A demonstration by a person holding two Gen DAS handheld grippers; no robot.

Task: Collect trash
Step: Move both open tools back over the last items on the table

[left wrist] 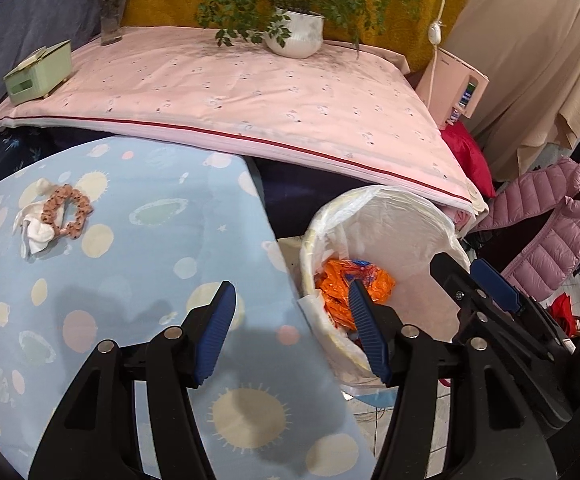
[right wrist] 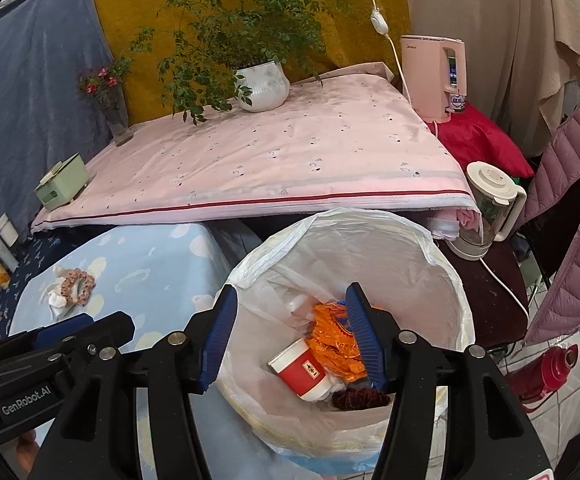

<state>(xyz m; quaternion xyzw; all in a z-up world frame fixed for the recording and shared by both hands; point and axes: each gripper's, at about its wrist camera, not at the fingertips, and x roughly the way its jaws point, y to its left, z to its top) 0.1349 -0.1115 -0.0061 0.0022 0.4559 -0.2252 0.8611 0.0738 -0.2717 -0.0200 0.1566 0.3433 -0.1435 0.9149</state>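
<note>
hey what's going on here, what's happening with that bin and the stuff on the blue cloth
A person is collecting trash with a two-finger gripper in each hand. The right gripper hangs open and empty over the lined trash bin, which already holds a red paper cup and an orange wrapper. The left gripper is also open and empty, at the bin's edge. A crumpled tissue beside a scrunchie lies on the blue cloth.

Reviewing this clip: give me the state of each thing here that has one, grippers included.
left gripper: open, empty, over the blue cloth's edge
right gripper: open, empty, above the bin
trash bin: lined, partly filled
red paper cup: in bin, on its side
orange wrapper: in bin, crumpled
crumpled tissue: on blue cloth, uncollected
scrunchie: lying on the tissue
</note>
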